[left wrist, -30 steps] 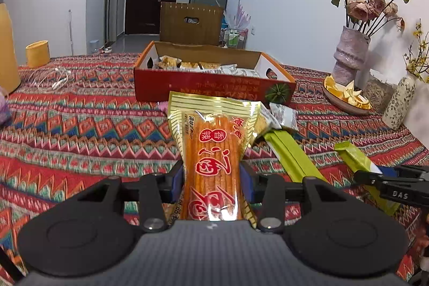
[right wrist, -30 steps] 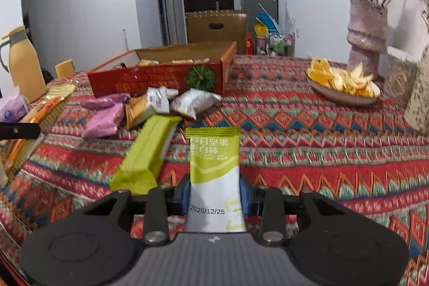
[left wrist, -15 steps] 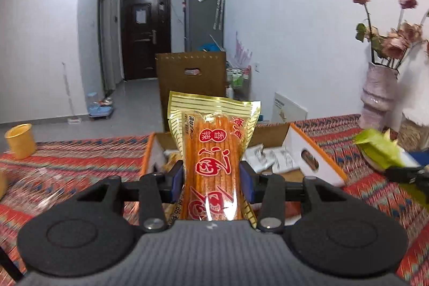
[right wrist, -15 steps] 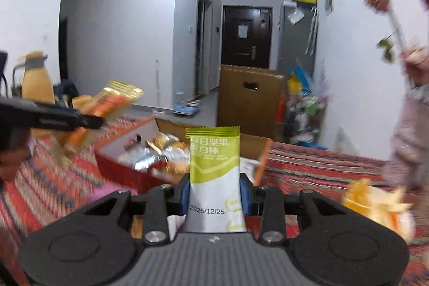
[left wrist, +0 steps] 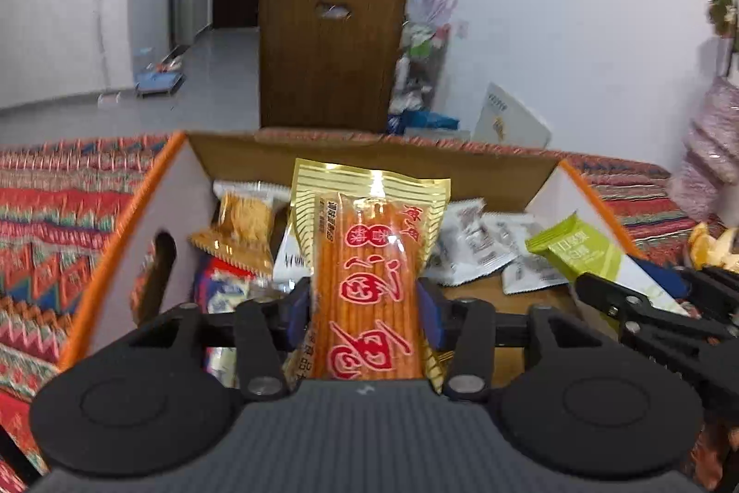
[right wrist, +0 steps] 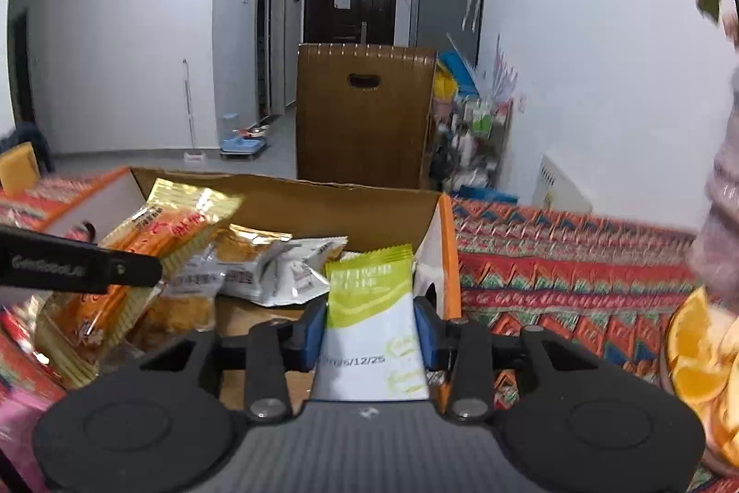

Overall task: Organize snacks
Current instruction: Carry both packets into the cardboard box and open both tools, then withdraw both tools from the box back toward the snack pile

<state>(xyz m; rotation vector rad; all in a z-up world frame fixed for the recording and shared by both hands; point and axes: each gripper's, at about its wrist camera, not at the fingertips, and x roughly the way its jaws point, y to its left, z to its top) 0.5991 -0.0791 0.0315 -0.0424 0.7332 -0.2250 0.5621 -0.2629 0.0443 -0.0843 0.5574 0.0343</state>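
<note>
Gripper pads of the left gripper (left wrist: 365,306) pinch a tall orange stick pack (left wrist: 369,276) low on its sides; the right gripper (right wrist: 373,329) pinches a green-and-white bar (right wrist: 374,326) the same way. Both hang above the box (left wrist: 138,216), an open cardboard carton with orange edges and white inner walls. It sits on a tabletop (right wrist: 577,262) under a woven zigzag cloth. Inside the box lie crinkly silver sachets (left wrist: 480,243) and a clear cracker pack (left wrist: 242,225). Both held packs look light, slick and crushable; the sticks probably snap, so side holds near the base seem right.
</note>
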